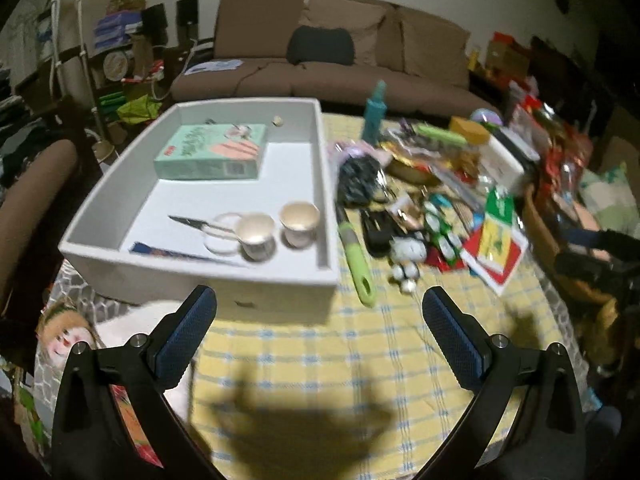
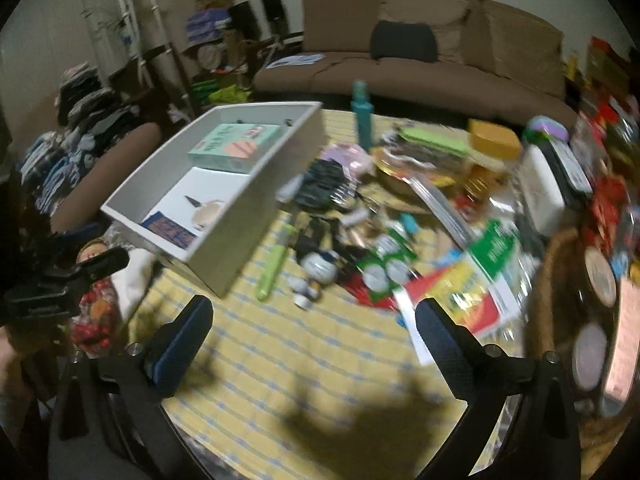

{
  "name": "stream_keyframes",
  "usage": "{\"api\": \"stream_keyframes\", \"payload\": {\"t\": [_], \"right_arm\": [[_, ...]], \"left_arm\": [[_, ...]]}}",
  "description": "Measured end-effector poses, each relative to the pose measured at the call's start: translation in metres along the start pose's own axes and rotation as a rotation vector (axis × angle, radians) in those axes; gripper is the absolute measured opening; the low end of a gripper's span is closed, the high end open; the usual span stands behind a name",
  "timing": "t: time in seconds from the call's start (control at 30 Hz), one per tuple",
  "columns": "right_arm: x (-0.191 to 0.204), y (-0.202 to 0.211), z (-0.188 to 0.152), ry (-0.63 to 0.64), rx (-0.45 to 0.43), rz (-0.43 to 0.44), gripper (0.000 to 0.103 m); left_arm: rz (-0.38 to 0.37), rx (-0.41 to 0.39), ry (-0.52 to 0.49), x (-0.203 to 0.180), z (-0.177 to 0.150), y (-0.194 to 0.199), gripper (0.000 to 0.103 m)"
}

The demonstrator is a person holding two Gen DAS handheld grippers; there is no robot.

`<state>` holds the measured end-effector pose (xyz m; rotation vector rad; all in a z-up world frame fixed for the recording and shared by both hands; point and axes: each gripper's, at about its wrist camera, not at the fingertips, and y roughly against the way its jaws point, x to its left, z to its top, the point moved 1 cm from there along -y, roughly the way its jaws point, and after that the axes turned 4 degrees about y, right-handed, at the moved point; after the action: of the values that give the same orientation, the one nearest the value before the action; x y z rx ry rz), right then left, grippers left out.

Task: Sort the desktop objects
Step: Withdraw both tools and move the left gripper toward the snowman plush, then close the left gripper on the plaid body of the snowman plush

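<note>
A white tray point(image 1: 200, 276) sits at the table's left; it holds a mint-green box point(image 1: 212, 152), scissors point(image 1: 196, 226) and two small cups point(image 1: 298, 220). Right of it lies a heap of small items, with a green-handled tool point(image 1: 358, 258) and a panda figure point(image 1: 408, 254) nearest. My left gripper point(image 1: 320, 308) hovers open and empty above the yellow checked cloth, in front of the tray. In the right wrist view the tray point(image 2: 224, 272) is at the left, and my right gripper point(image 2: 314, 316) is open with nothing between its fingers, short of the green-handled tool point(image 2: 274, 268).
A teal bottle point(image 1: 374, 112) stands behind the heap. A wicker basket point(image 2: 548, 320) with lidded jars sits at the right. A doll point(image 1: 62, 336) lies off the table's left edge. A brown sofa point(image 1: 340, 64) fills the background. The other gripper point(image 2: 60, 284) shows at the left.
</note>
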<state>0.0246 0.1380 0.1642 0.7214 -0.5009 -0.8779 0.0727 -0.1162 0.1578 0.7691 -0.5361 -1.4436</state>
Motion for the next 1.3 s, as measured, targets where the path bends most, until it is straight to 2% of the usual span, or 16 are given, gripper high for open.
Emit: {"api": "stream_keyframes", "payload": {"t": [0.17,0.3,0.47,0.6,0.73,0.8,0.87,0.93,1.03,1.1,1.23,1.27,1.3], "right_arm": [[-0.03,0.001,-0.039,-0.093,-0.015,0.026,0.103],[-0.042,-0.006,-0.065,-0.14,-0.013,0.041,0.103],[-0.035,-0.011,-0.083,-0.126,-0.031,0.066,0.103],[-0.014,-0.021,-0.081,-0.106,-0.037,0.116,0.103],[0.041,-0.035,-0.066,-0.022,-0.04,0.192,0.103],[0.075,-0.043,-0.058,0.032,-0.04,0.24,0.103],[0.107,-0.05,-0.052,0.07,-0.036,0.302,0.103],[0.146,-0.062,-0.046,0.103,-0.019,0.368,0.102],[0.205,-0.083,-0.04,0.145,0.007,0.441,0.099],[0.232,-0.096,-0.039,0.149,0.029,0.467,0.096],[0.269,-0.128,-0.043,0.112,0.118,0.497,0.09],[0.276,-0.141,-0.047,0.091,0.16,0.494,0.088],[0.278,-0.147,-0.049,0.074,0.187,0.507,0.079]], "left_arm": [[-0.016,0.012,-0.025,-0.018,-0.041,-0.007,0.103],[0.022,0.001,-0.014,-0.005,-0.067,0.0,0.103],[0.156,-0.054,0.08,0.059,-0.096,0.029,0.103],[0.225,-0.052,0.257,0.137,-0.116,0.055,0.102],[0.234,-0.055,0.44,0.204,-0.13,0.075,0.095],[0.23,-0.055,0.476,0.222,-0.13,0.079,0.085],[0.202,-0.042,0.5,0.237,-0.124,0.075,0.085],[0.185,-0.02,0.515,0.245,-0.118,0.067,0.085],[0.209,0.026,0.495,0.25,-0.106,0.044,0.084],[0.231,0.068,0.487,0.253,-0.105,0.03,0.078],[0.196,0.135,0.501,0.253,-0.112,0.008,0.076],[0.188,0.143,0.496,0.251,-0.112,0.005,0.07],[0.165,0.151,0.492,0.25,-0.114,0.0,0.06]]}}
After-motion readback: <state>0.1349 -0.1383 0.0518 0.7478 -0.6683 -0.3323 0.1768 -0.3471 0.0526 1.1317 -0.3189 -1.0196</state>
